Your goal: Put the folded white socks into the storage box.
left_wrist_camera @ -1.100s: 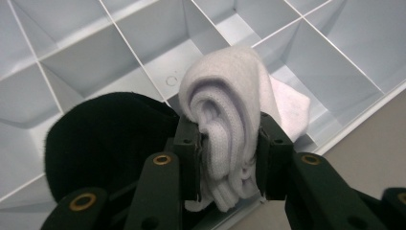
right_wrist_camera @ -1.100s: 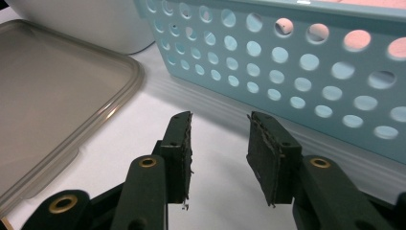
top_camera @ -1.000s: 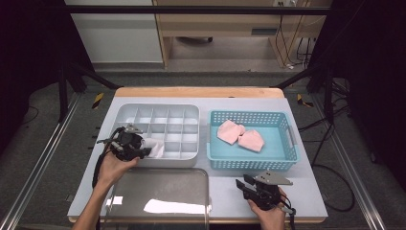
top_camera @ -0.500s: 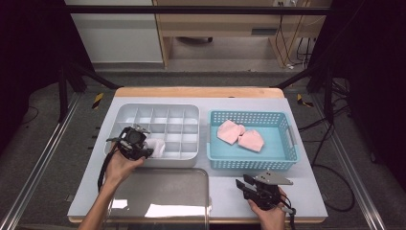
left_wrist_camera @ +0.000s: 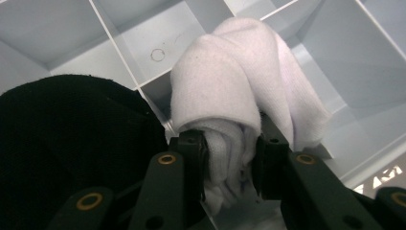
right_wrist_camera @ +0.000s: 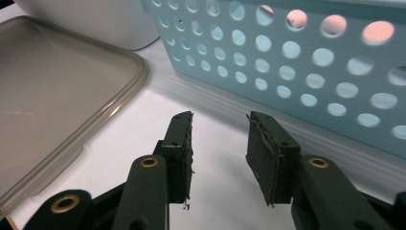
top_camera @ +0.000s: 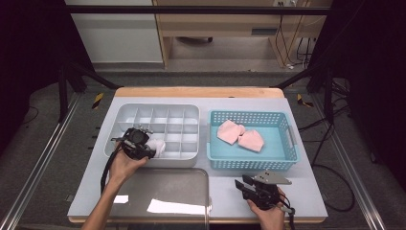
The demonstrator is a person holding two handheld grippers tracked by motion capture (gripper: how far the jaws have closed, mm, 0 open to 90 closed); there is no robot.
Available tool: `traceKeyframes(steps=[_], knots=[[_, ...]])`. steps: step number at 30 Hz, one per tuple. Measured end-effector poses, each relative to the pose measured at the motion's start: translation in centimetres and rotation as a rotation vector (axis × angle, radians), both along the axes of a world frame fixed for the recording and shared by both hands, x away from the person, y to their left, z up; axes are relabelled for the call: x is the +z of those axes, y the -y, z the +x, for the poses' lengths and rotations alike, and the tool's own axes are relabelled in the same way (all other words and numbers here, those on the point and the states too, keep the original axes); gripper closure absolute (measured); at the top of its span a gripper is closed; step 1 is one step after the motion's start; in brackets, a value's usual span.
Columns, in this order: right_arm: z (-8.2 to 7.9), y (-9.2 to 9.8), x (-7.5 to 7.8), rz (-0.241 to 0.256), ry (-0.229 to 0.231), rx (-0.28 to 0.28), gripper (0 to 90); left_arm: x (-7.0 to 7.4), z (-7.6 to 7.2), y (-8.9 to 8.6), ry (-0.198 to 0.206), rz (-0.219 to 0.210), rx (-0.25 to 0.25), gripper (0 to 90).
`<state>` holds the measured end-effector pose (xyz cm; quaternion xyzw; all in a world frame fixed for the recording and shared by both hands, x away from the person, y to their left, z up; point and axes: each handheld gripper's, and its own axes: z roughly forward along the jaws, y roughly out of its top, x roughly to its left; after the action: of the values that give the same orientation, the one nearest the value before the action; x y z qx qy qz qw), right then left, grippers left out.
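My left gripper [top_camera: 143,147] is shut on a rolled white sock [left_wrist_camera: 239,91], holding it over the front row of a grey divided organizer tray [top_camera: 165,111]. The white sock [top_camera: 157,145] sits at a front compartment near the tray's left side. A black rolled item [left_wrist_camera: 62,139] lies in the compartment beside it. Two pink folded cloths [top_camera: 239,135] lie in the light blue basket [top_camera: 287,158]. My right gripper [top_camera: 249,184] rests open on the table in front of the basket, nothing between its jaws [right_wrist_camera: 219,148].
A clear plastic lid [top_camera: 165,194] lies flat at the table's front, between the two hands. The blue basket's perforated wall [right_wrist_camera: 297,52] stands just beyond my right gripper. The table's front edge is close behind both hands.
My left gripper has moved right and forward along the tray's front row with the white sock in it. The right gripper has stayed still.
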<state>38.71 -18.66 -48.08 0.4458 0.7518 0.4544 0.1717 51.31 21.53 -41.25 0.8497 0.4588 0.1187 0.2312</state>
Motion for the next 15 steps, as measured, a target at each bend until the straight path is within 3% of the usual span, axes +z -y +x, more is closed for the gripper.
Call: traceKeyframes(steps=[3, 5, 6, 10, 13, 15], knots=[[-0.1, 0.0, 0.0, 0.001, 0.002, 0.0, 59.4, 0.7, -0.6, -0.4, 0.038, -0.034, 0.007, 61.6], [-0.1, 0.1, 0.1, 0.002, 0.004, -0.002, 58.8, 1.3, -0.9, -0.6, 0.091, -0.04, 0.026, 50.4], [-0.1, 0.2, 0.1, 0.004, 0.006, -0.005, 58.8, 1.6, -1.0, -0.9, 0.113, -0.07, 0.029, 49.5], [-0.1, 0.4, 0.2, 0.009, 0.008, -0.01, 59.0, 1.6, -0.7, -1.1, 0.121, -0.115, 0.055, 53.1], [-0.1, 0.4, 0.2, 0.009, 0.01, -0.01, 59.7, 1.2, -0.7, -0.5, 0.138, -0.086, 0.058, 65.9], [0.0, 0.3, 0.1, 0.007, 0.007, -0.011, 59.8, 1.0, -0.7, -0.2, 0.14, -0.045, 0.062, 69.7]])
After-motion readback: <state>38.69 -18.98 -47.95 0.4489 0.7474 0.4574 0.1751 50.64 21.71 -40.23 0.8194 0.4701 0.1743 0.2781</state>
